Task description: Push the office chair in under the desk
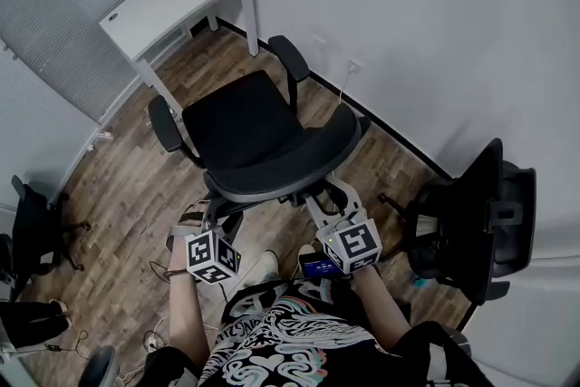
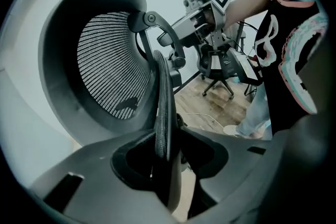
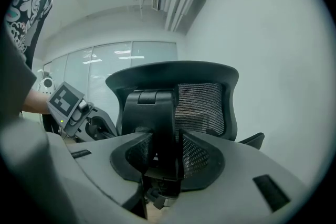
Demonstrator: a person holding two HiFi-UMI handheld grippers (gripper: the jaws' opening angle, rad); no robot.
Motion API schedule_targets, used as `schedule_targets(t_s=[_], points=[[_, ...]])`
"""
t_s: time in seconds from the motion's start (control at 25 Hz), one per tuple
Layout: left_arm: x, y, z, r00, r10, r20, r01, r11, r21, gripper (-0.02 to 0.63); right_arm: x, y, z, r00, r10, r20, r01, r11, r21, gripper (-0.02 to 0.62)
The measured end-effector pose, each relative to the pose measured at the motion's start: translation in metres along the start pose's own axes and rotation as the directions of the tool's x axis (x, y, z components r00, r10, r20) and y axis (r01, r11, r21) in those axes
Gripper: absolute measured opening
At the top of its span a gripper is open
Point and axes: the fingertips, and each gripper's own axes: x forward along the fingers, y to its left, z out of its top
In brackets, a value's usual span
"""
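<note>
Straddling the office chair's [image 1: 245, 118] back, both hand-held grippers [image 2: 165, 157] [image 3: 160, 157].

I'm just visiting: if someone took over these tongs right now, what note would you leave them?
Left tongs: open, the backrest edge between them, seemingly not squeezed.
Right tongs: shut on the back spine.
Office chair: out on the floor, seat toward the desk, not under it.
Done: tongs placed at the backrest.
To do: close the left tongs, then push the chair in under the desk.
</note>
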Motion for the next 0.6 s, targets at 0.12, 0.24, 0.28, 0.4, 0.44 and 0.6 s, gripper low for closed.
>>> schedule_targets(t_s=[0.12, 0.24, 0.28, 0.4, 0.44, 0.6], points=[[0.002, -0.001, 0.002, 1.000, -0.006, 0.013, 0.006, 1.000, -0.003, 0.163, 0.004, -0.002, -0.001, 1.000, 0.001, -0.004, -0.001, 1.000, 0.005, 0.103], [0.003, -0.001, 0.002, 1.000, -0.003, 0.029, 0.003, 1.000, -0.013, 0.160, 0.008, -0.004, 0.000, 1.000, -0.008, 0.012, 0.008, 1.000, 0.020, 0.094], [0.003, 0.000, 0.002, 1.000, 0.000, 0.031, 0.001, 1.000, -0.020, 0.158, 0.010, -0.004, 0.001, 1.000, -0.012, 0.019, 0.011, 1.000, 0.022, 0.085], [0.005, 0.000, 0.003, 0.999, 0.012, 0.033, -0.011, 0.999, -0.031, 0.156, 0.013, -0.004, 0.003, 0.999, -0.025, 0.031, 0.025, 1.000, 0.010, 0.074], [0.005, 0.000, 0.003, 0.999, 0.015, 0.036, -0.013, 0.999, -0.031, 0.156, 0.014, -0.004, 0.003, 0.999, -0.028, 0.031, 0.028, 1.000, 0.000, 0.075], [0.005, 0.000, 0.003, 0.998, 0.009, 0.055, -0.008, 1.000, -0.030, 0.155, 0.017, -0.004, 0.003, 0.999, -0.022, 0.037, 0.023, 1.000, -0.018, 0.066]])
